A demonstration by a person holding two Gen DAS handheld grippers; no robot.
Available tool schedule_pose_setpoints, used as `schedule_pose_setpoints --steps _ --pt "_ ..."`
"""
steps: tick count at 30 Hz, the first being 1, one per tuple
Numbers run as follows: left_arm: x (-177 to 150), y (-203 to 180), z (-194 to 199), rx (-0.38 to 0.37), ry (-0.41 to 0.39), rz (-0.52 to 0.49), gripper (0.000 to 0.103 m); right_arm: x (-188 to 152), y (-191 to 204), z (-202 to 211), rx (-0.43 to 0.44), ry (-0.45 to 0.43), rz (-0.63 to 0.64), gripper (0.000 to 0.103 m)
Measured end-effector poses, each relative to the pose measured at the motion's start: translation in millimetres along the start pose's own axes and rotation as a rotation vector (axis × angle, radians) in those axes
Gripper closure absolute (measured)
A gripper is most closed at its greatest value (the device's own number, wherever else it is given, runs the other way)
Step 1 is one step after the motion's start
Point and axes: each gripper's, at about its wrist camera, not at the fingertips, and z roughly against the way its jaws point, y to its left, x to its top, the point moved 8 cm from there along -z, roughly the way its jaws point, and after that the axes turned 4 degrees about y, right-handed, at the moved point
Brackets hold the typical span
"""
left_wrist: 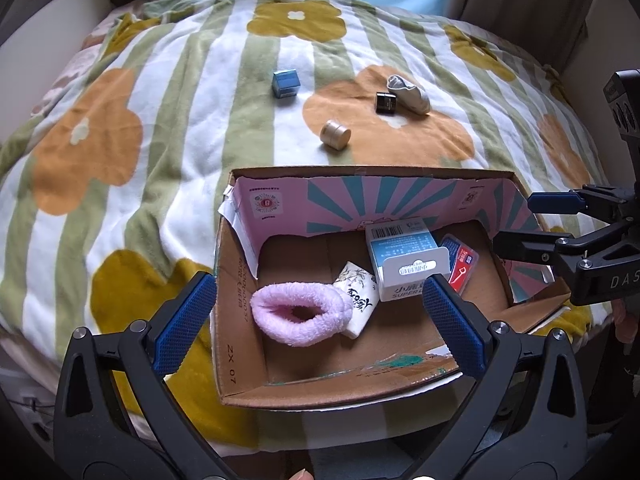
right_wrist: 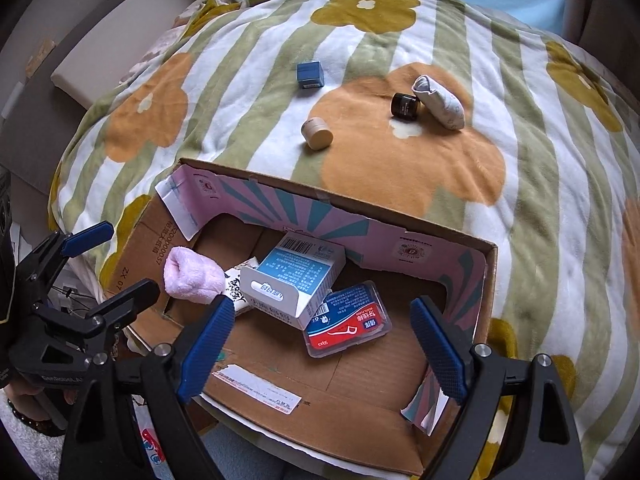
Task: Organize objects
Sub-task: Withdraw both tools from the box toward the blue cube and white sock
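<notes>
Honestly the biggest worry we had was the cardboard box itself: it sat on a soft, lumpy blanket right at the near edge of the bed, so a heavy nudge on its near wall could have tipped it off. Second worry: the round wooden container just beyond the box's far wall lay on its side and looked ready to roll if we clipped it.

Both our grippers were hovering over the box, left gripper with jaws spread wide, right gripper also well open, nothing in either.

Inside the box we had a pink fuzzy sock, a white patterned packet, a blue-and-white carton with its flap hanging open, and a floss pick case tucked partly under it. Further beyond the box's far wall were a blue cube box, a small dark jar and a rolled grey sock touching it.
</notes>
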Motion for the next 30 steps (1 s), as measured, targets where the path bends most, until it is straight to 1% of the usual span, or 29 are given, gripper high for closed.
schedule_pose_setpoints --steps 10,16,23,30 --pt "7 4 3 -0.008 -0.004 0.000 0.001 2 -1 1 0.009 0.009 -0.004 0.015" --pt "20 6 11 -0.012 -0.016 -0.003 0.001 12 -3 12 0.005 0.000 -0.016 0.015" --pt "51 10 20 -0.014 -0.040 -0.013 0.001 30 -8 28 0.019 -0.013 -0.050 0.015" --pt "92 16 16 -0.041 -0.059 -0.014 0.001 59 -22 35 0.021 -0.037 -0.138 0.015"
